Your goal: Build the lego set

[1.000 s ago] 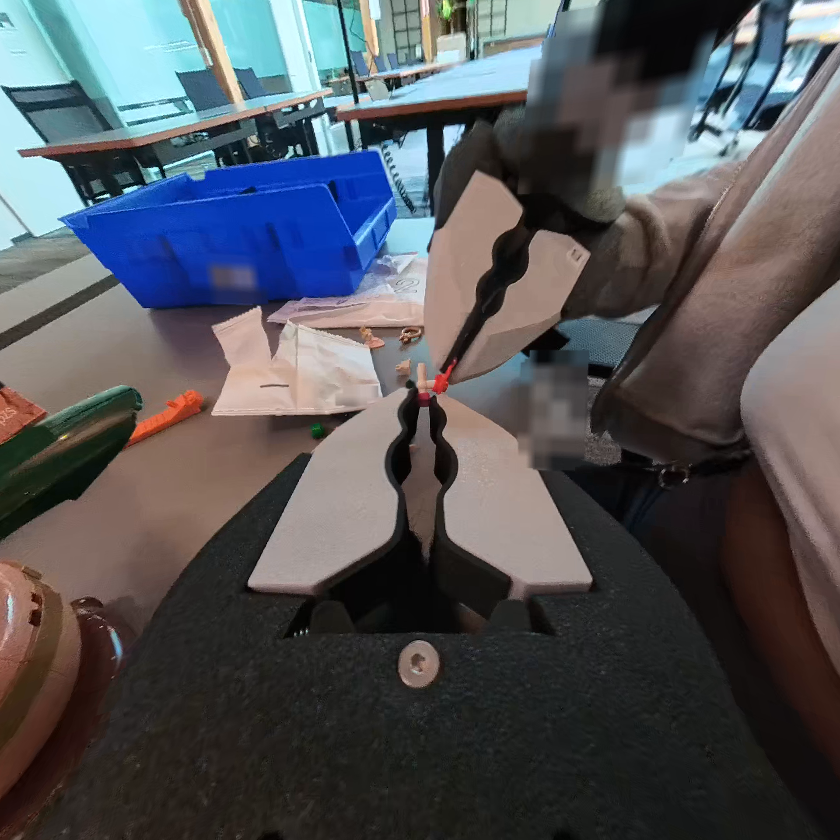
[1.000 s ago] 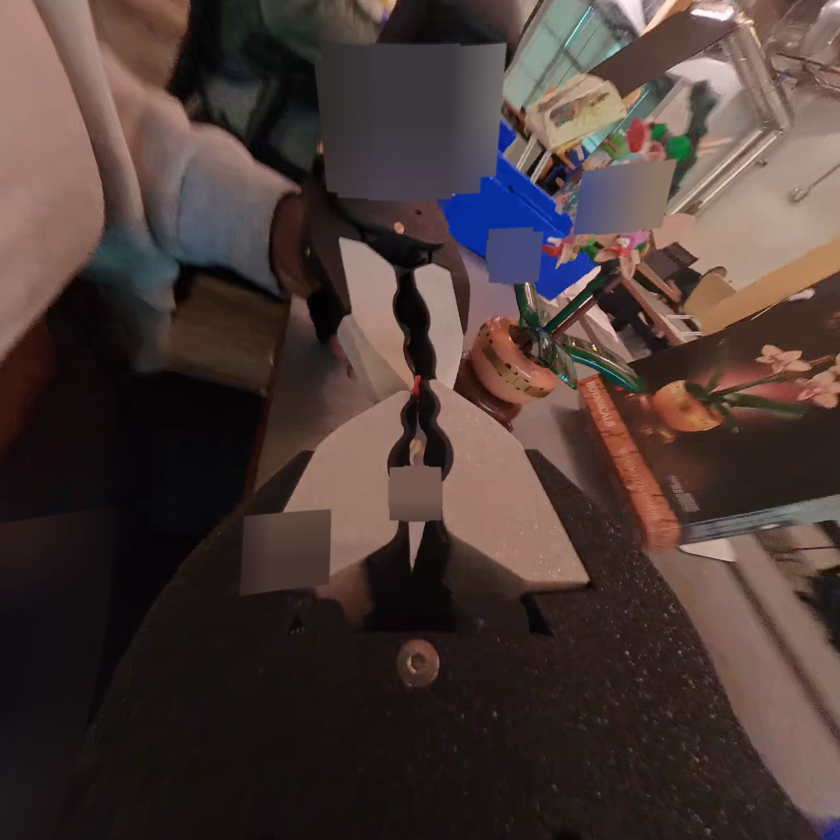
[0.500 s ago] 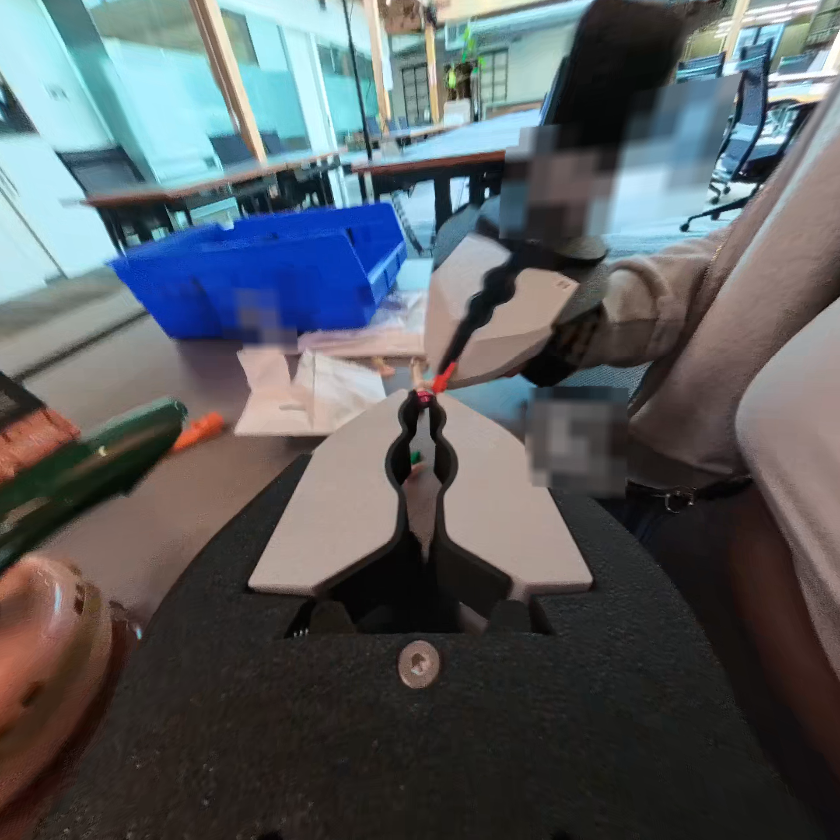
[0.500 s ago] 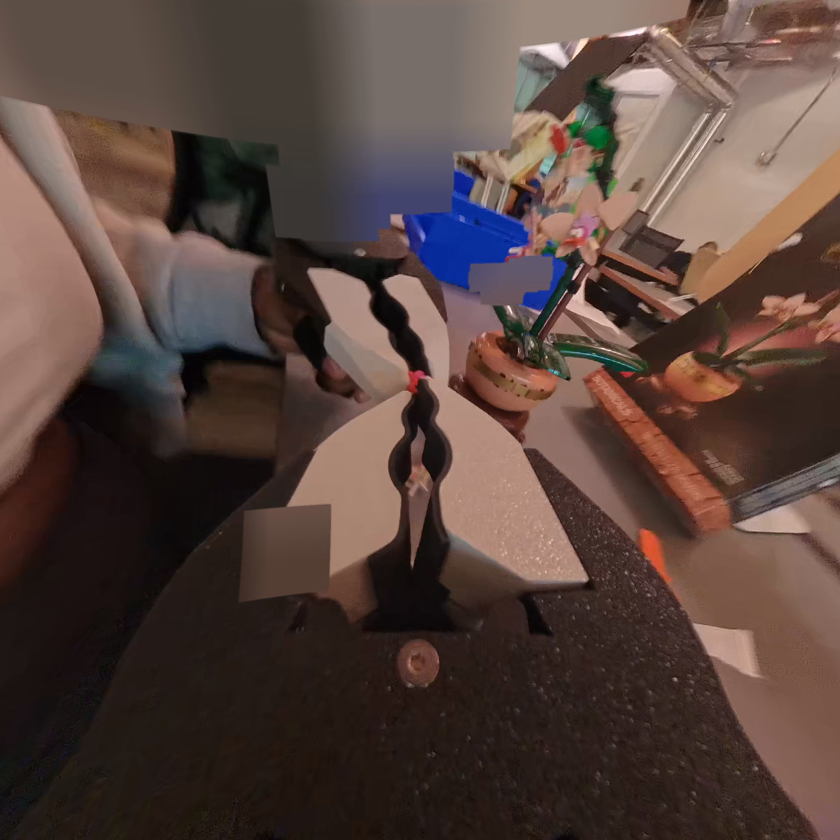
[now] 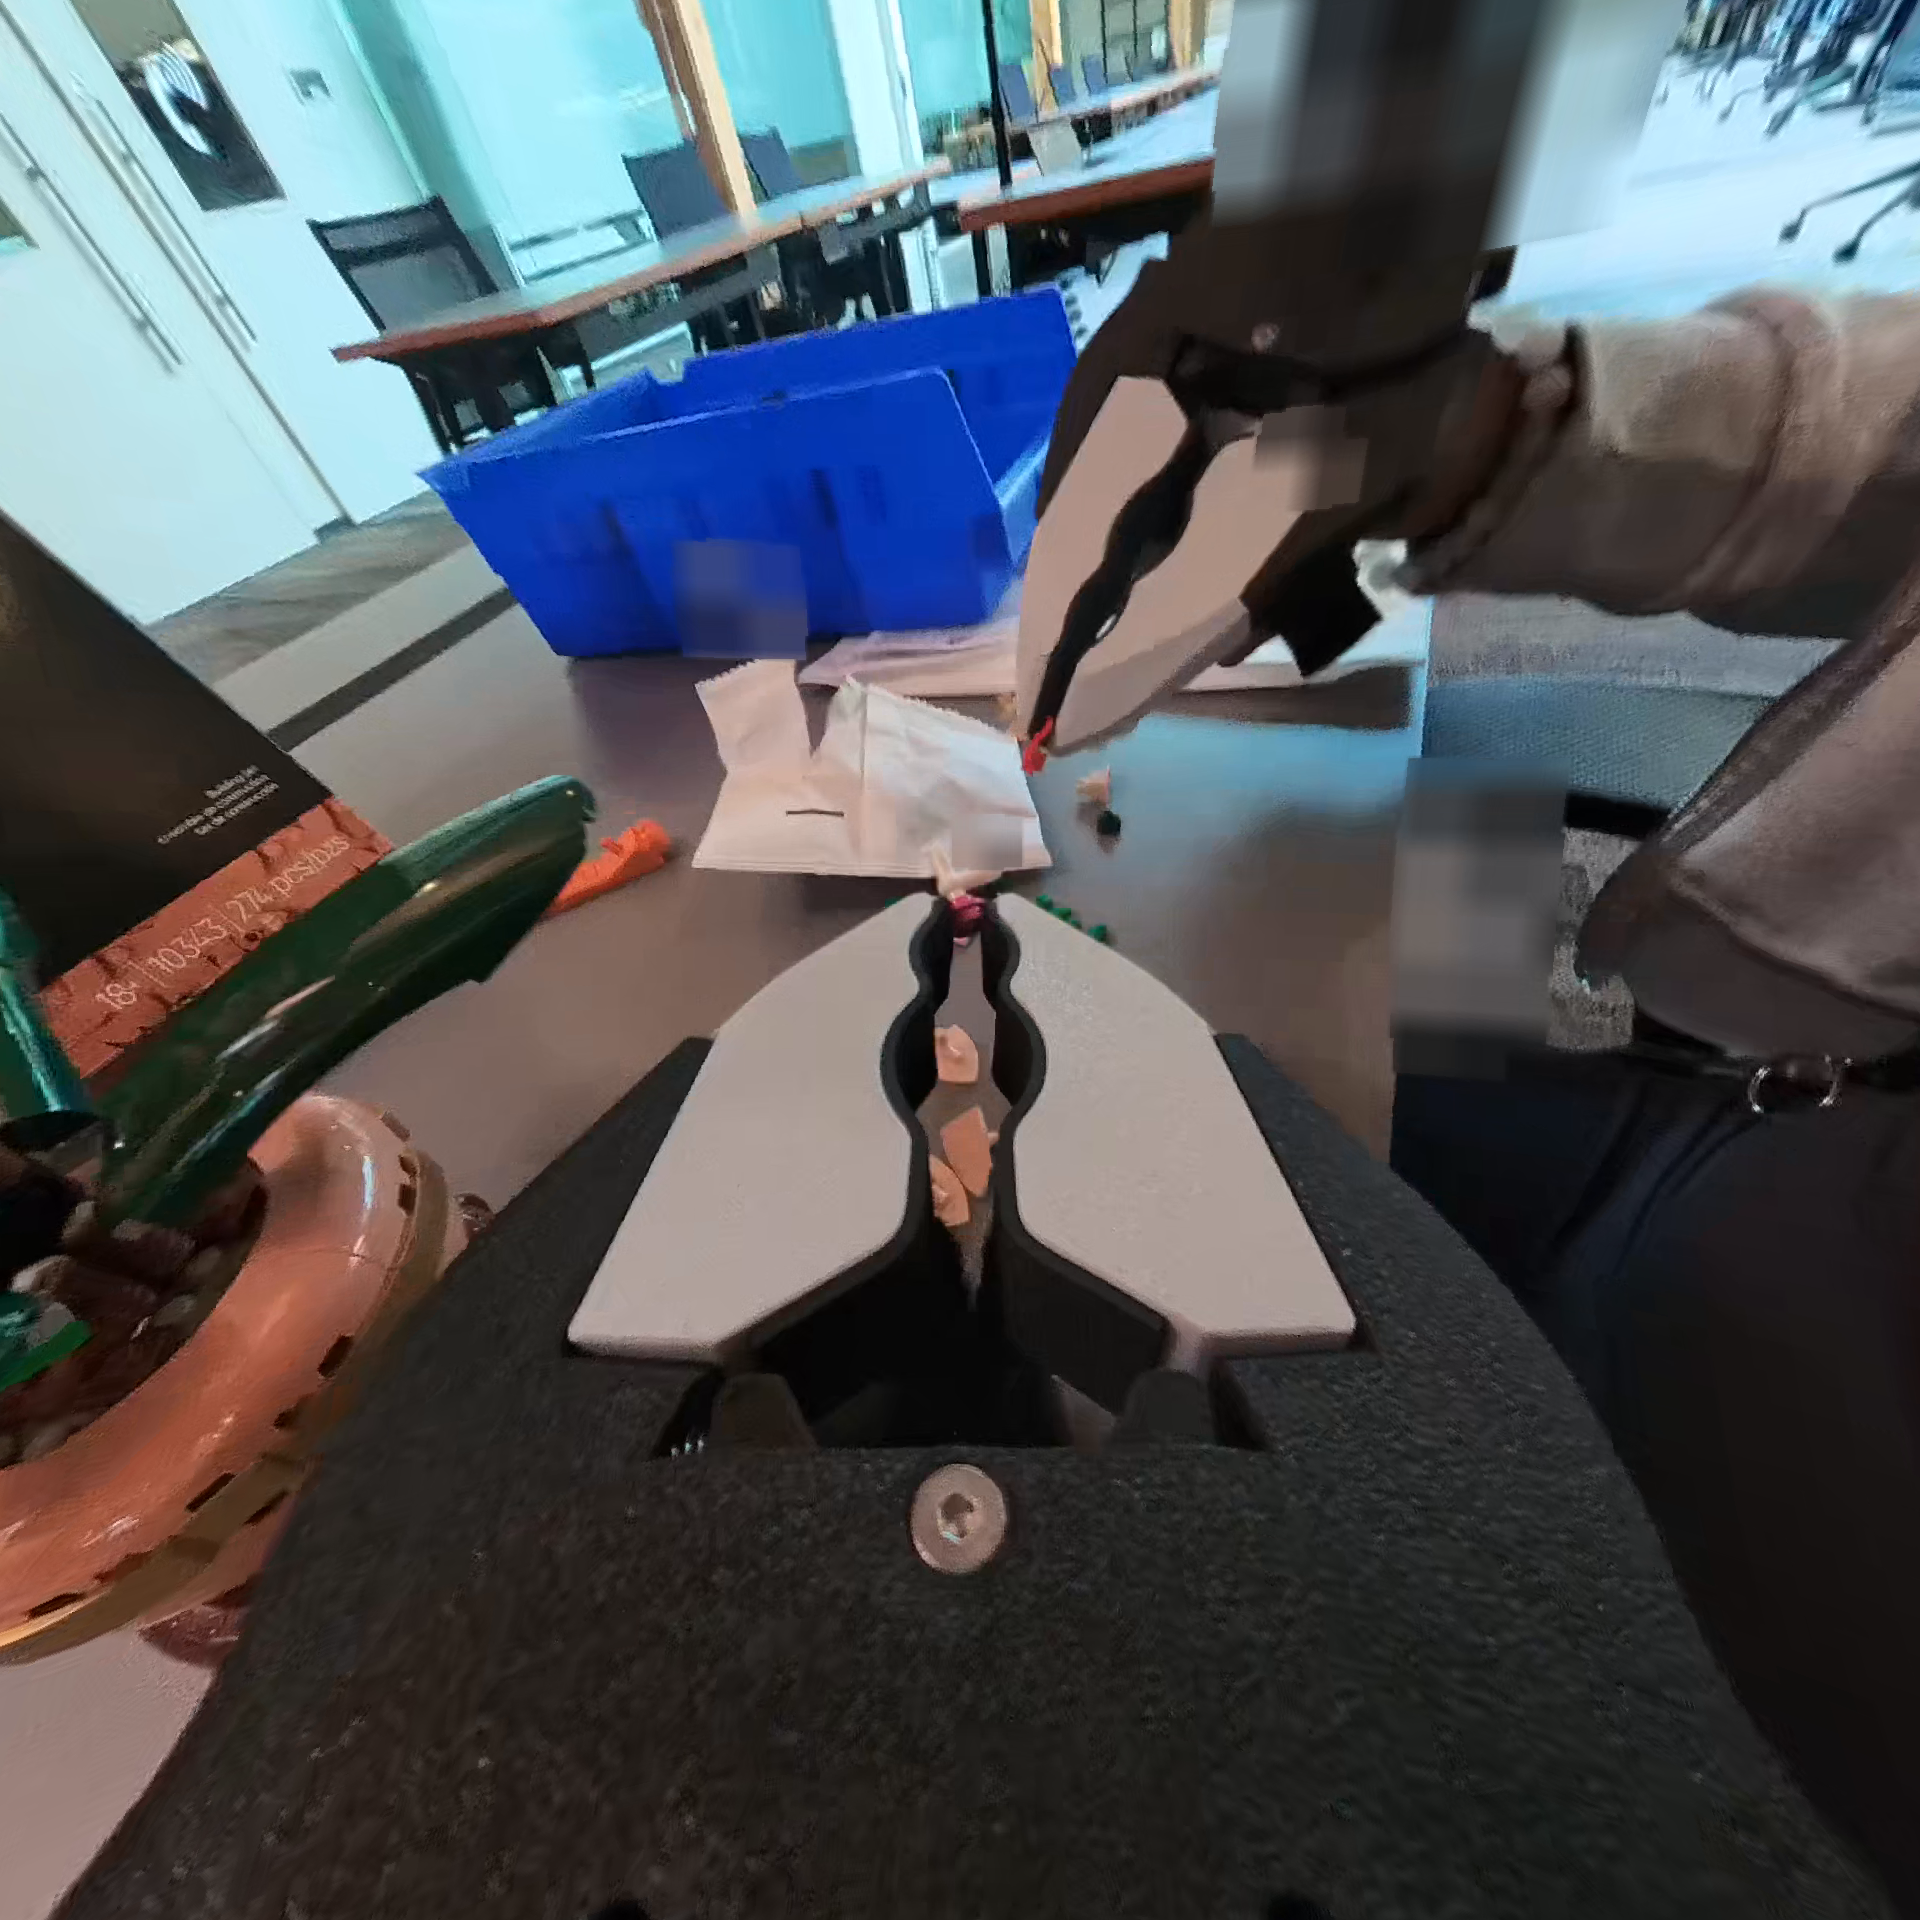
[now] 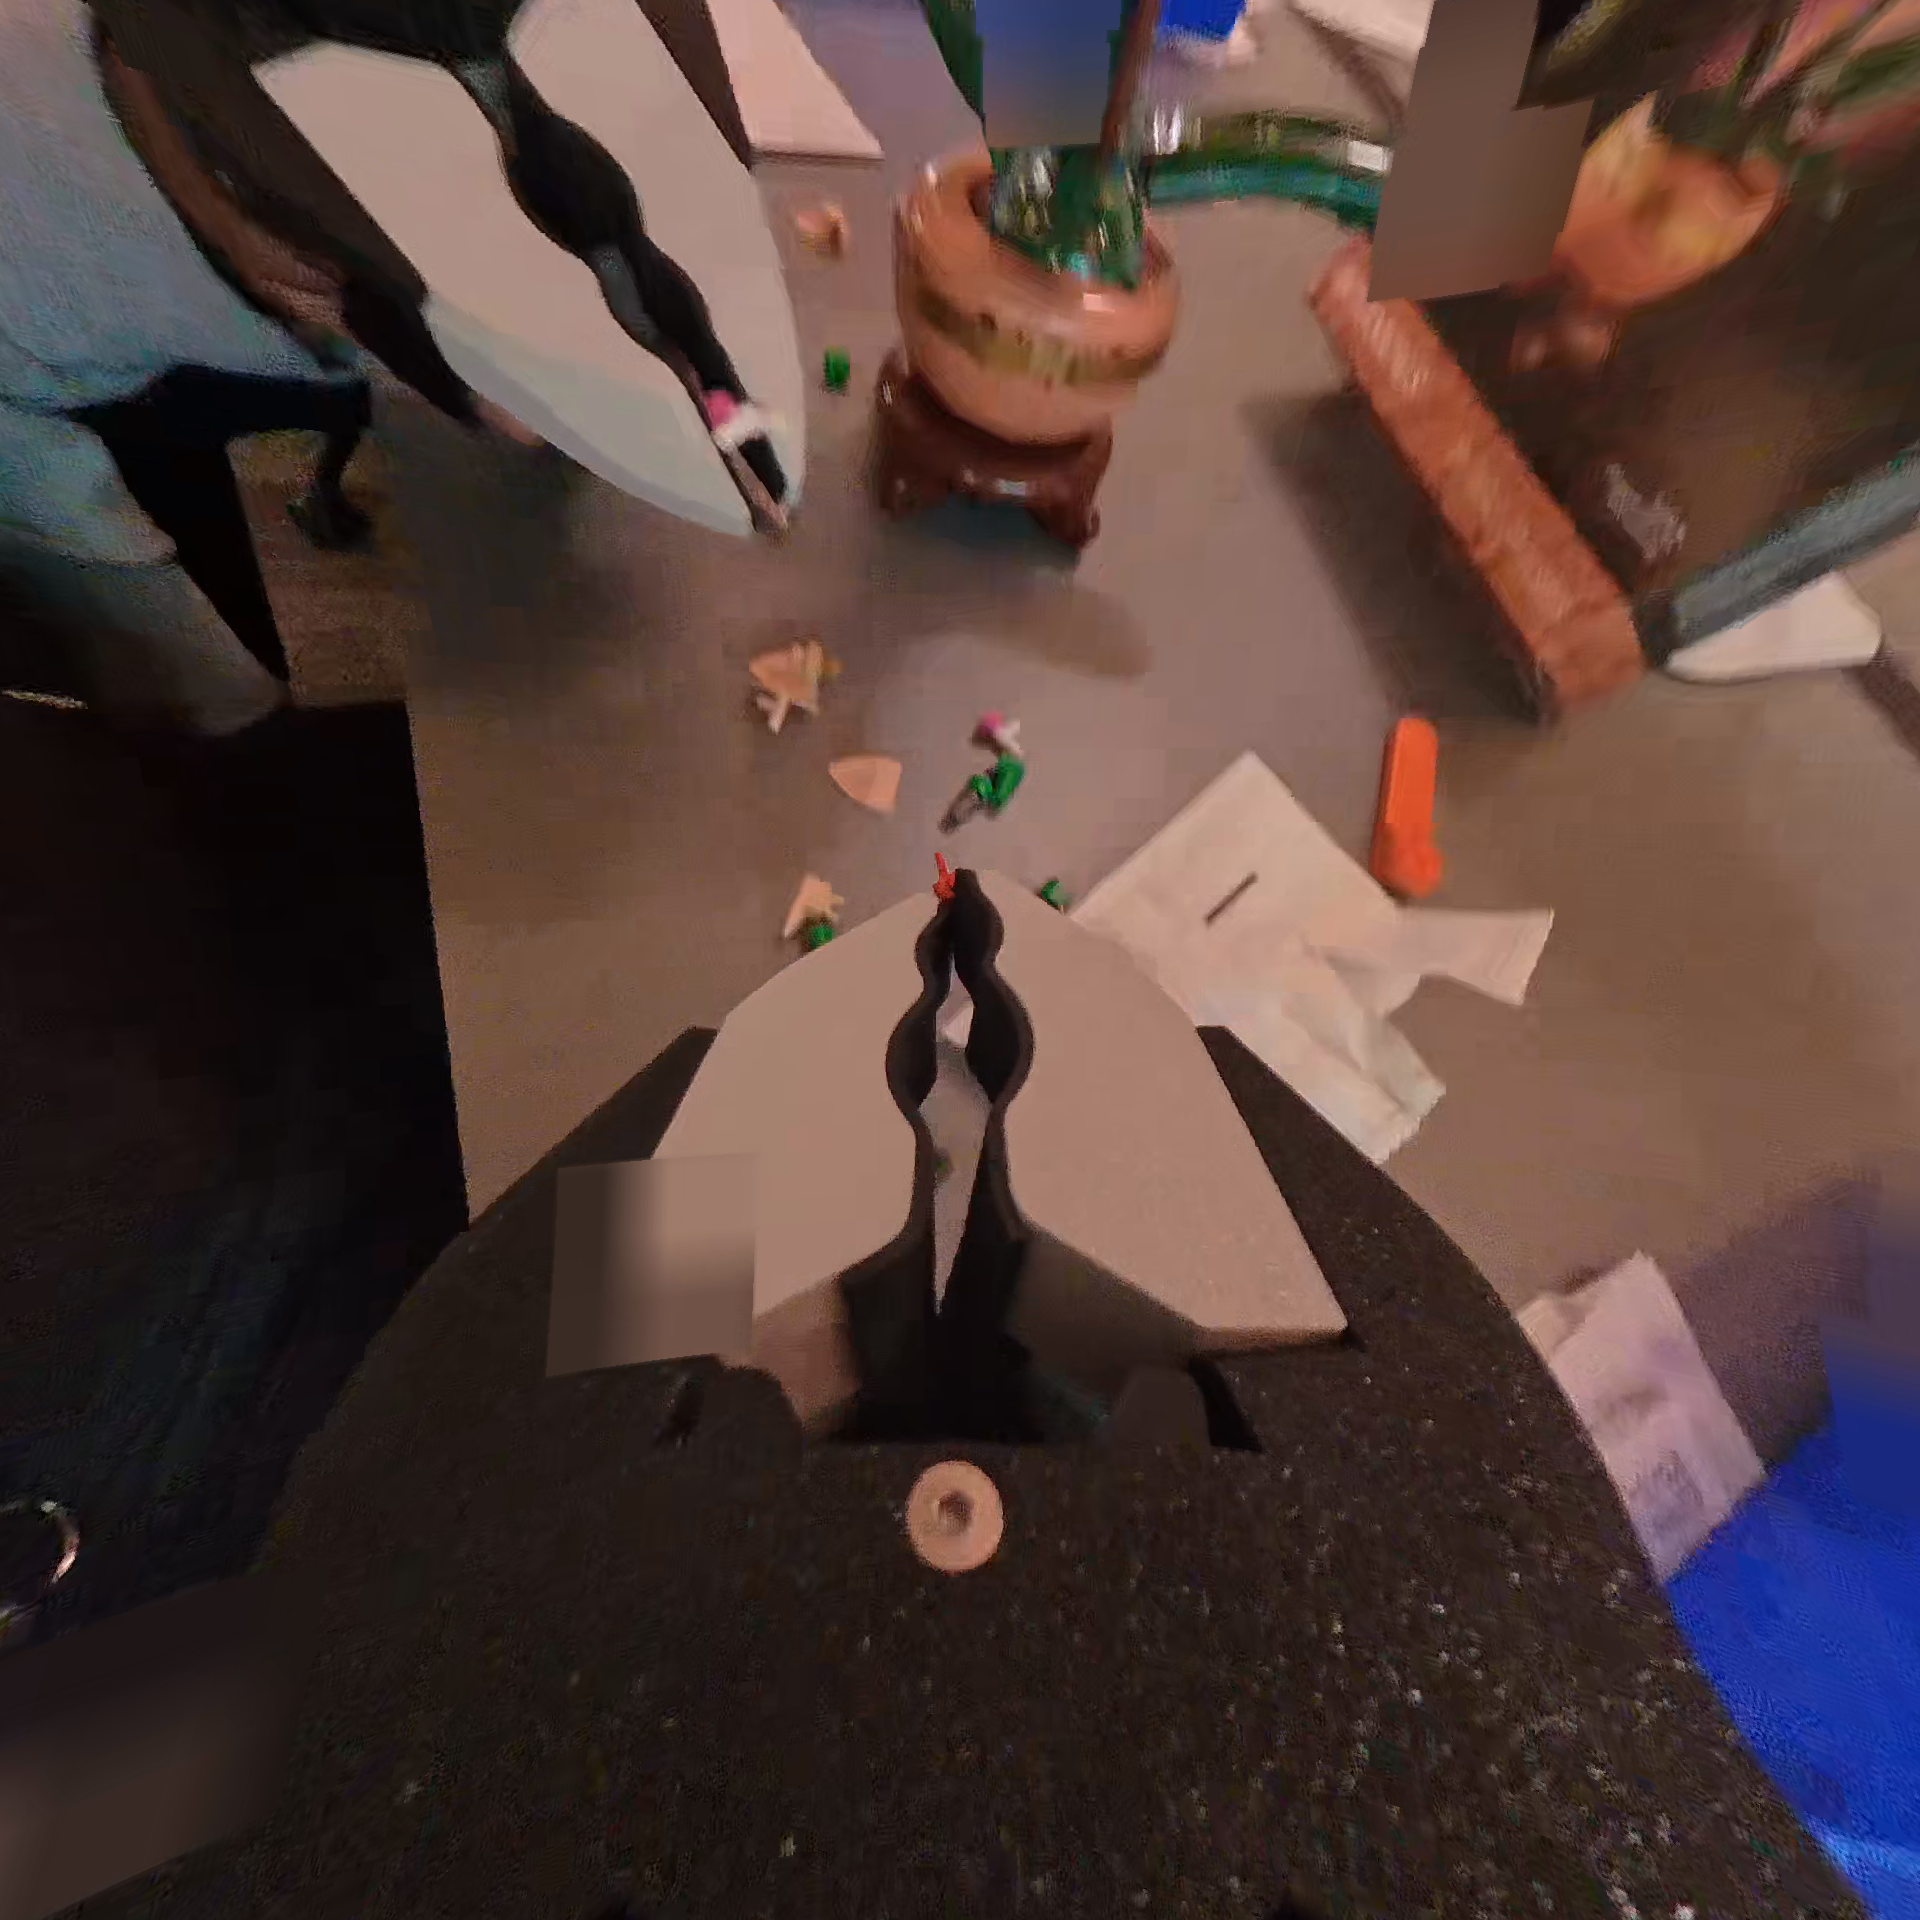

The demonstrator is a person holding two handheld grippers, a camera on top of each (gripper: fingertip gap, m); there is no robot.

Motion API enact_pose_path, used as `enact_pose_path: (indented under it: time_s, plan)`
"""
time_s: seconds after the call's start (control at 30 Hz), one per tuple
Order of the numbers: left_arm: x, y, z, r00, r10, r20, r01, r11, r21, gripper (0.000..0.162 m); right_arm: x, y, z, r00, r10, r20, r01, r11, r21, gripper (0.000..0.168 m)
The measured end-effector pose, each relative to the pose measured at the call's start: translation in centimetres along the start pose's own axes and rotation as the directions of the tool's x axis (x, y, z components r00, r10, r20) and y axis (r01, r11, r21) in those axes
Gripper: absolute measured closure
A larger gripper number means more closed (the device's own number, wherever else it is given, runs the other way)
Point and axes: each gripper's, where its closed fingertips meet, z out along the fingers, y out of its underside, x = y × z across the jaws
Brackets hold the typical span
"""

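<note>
- Left wrist view takes in the grey tabletop (image 5: 436, 997), on which a blue plastic bin (image 5: 748, 499) sits at the far side, probably parked clear of the working patch nearer the person.
- Tall, dark lego box (image 5: 94, 748) stands at the left, its picture side facing the builder in the right wrist view, seemingly as a reference.
- Part-built lego plant in a salmon-pink round pot (image 6: 1029, 312) rests on a dark brown stand near the box, its dark green leaf (image 5: 343, 966) reaching over the table; the build looks well along, with small pieces left to add.
- Torn white paper bags (image 5: 883, 800) lie flat mid-table, apparently emptied to spread the parts.
- Orange plastic brick separator (image 6: 1405, 810) lies just beside the bags, unused.
- Left gripper (image 5: 961, 914) is pinched onto a tiny magenta-and-white flower piece (image 5: 964, 906), held up off the table as if presented for joining.
- Right gripper (image 6: 951, 888) is pressed together on a small red stem-like piece (image 6: 942, 875), raised above the loose parts and apart from the left one.
- Loose tan petal pieces (image 6: 868, 781) and small green pieces (image 6: 992, 784) lie scattered between the two tools, within reach.
</note>
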Motion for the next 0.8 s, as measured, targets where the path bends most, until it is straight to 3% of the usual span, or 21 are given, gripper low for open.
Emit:
enact_pose_path:
  time_s: [0.23,0.43,0.53,0.6,0.8]
  plan:
    - [0.6,0.8,0.7,0.993,0.116,0.018,-0.115,0.992,-0.05,0.157,-0.6,4.8,0.5,0.99,0.136,0.034,-0.126,0.969,-0.212,0.165]
    - [0.5,0.5,0.6,0.994,0.11,0.026,-0.109,0.994,-0.033,0.157,-0.5,4.6,0.5,0.988,0.154,0.017,-0.147,0.968,-0.204,0.145]
    - [0.7,0.6,0.7,0.992,0.128,0.015,-0.127,0.991,-0.039,0.157,-0.3,4.0,0.3,0.99,0.143,0.0,-0.141,0.974,-0.175,0.143]
    - [1.0,0.6,0.8,0.99,0.14,0.004,-0.14,0.989,-0.038,0.157,-1.2,5.5,0.7,0.988,0.15,0.03,-0.134,0.943,-0.304,0.136]
    - [1.6,0.7,0.9,0.985,0.172,-0.019,-0.173,0.984,-0.043,0.157,0.2,3.3,0.5,0.996,0.078,-0.049,-0.085,0.979,-0.187,0.128]
